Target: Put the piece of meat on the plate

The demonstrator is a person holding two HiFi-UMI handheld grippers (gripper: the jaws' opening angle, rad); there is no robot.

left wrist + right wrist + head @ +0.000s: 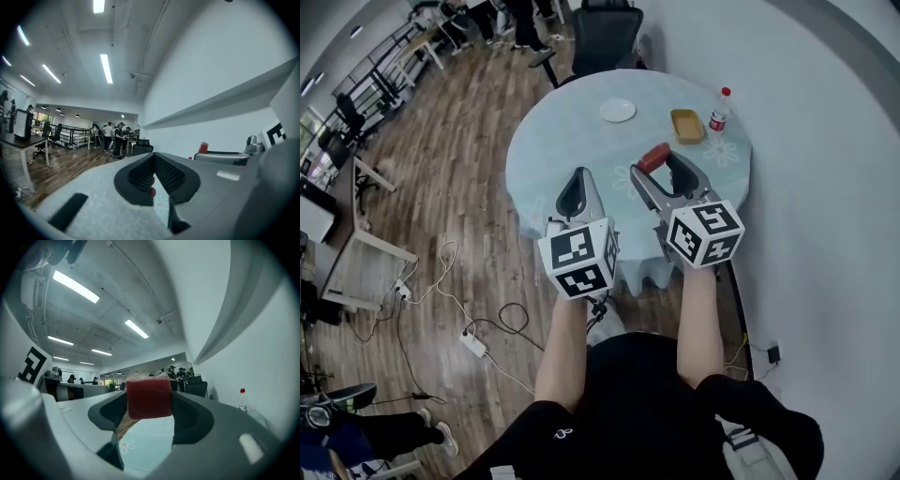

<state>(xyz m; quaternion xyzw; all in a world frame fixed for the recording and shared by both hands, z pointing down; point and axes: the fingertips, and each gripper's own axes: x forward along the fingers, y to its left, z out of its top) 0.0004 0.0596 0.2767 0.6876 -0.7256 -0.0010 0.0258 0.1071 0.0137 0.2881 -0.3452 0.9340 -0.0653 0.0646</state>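
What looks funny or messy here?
Nothing is spilled or broken. The only odd thing is the red cube of meat, pinched in the right tool and held in the air above the round table with the pale blue cloth. The white round plate on the far side is empty.

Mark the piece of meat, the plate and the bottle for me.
piece of meat (pixel 149 398): right gripper view, its front face.
plate (pixel 618 110): head view, its bare centre.
bottle (pixel 718 117): head view, its body.

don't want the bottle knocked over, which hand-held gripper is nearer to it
Right. The right hand-held gripper, shut on the meat, sits left of the bottle; the left hand-held gripper is farther left.
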